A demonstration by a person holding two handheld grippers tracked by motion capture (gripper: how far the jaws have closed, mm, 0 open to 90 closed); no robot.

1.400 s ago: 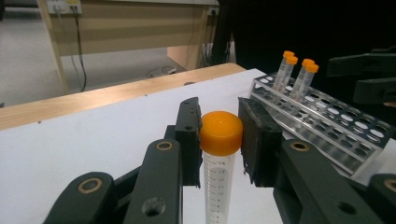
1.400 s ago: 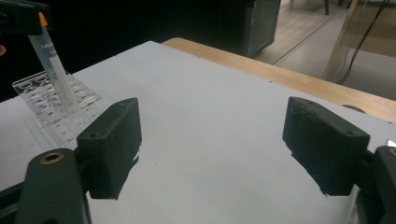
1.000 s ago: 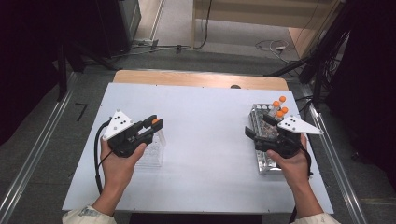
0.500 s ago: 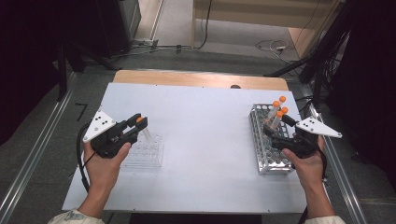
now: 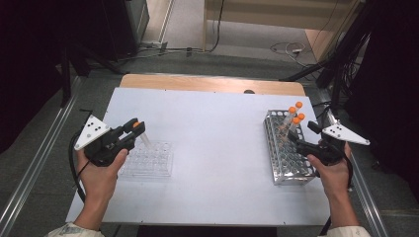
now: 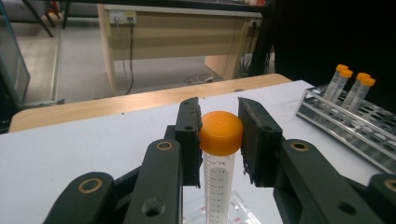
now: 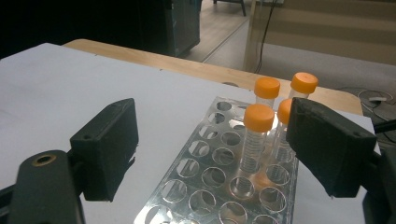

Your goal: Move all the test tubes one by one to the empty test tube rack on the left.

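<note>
Now your left gripper (image 6: 219, 140) pinches an orange-capped tube (image 6: 220, 154) over the clear rack (image 5: 147, 160); your right gripper (image 7: 210, 154), jaws spread, faces the metal rack (image 7: 205, 186).

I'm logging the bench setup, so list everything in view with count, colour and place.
tube in hand: one, clear with orange cap, clamped by its cap in the left tool, above the clear rack.
clear rack: one, see-through plastic, table's left side.
metal rack: one, silver, table's right side.
racked tubes: four, clear with orange caps, far end of the metal rack.
table: one, white top with wooden far edge.
left tool: one, black, shut on the tube's cap.
right tool: one, black, open, nearside of the racked tubes.
</note>
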